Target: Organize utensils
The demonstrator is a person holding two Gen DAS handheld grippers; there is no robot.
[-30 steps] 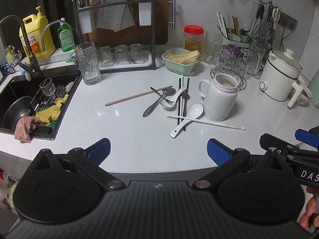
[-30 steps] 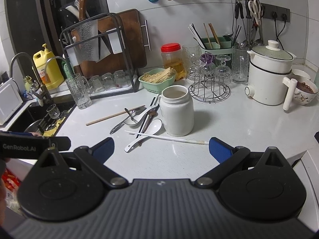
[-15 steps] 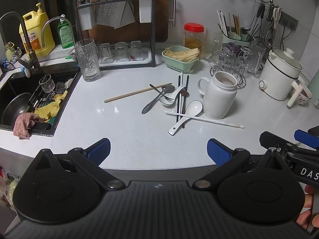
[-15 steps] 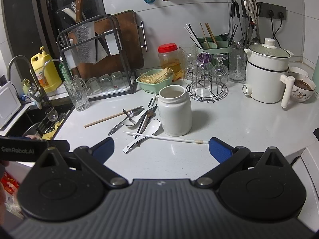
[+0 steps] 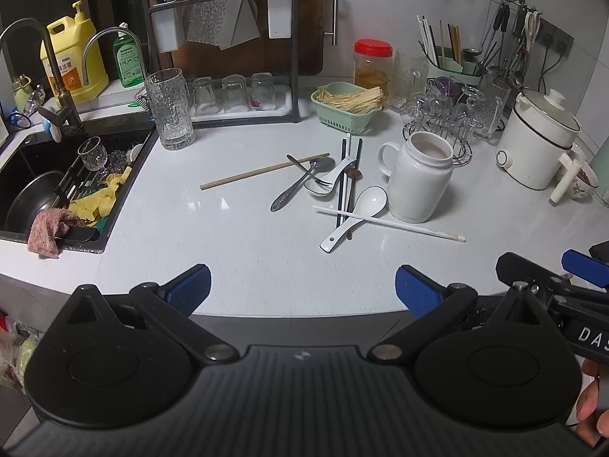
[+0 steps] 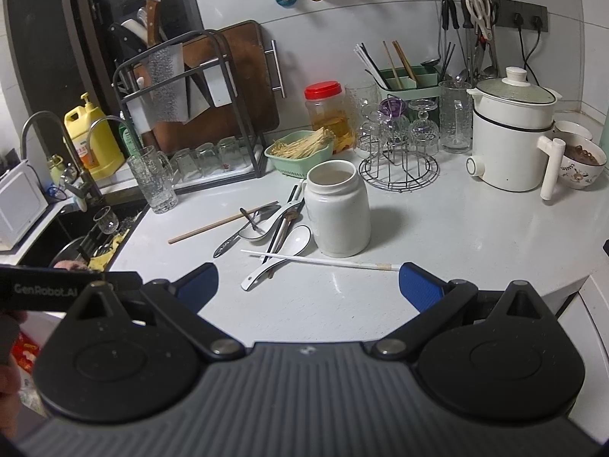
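Hovering at counter edge | left gripper spread wide, empty | right gripper same | utensils scattered left of jar, possibly touching it | white chopstick lies across spoon

Left gripper: black body, ribbed dark grey housing, two round black discs, silver pivot screws.
Left fingertips: blue textured pads.
Right gripper: same black build, blue pads.
Markings: white "GenRobot.AI" lettering on the left gripper's side bar; "DA…" on the right's.
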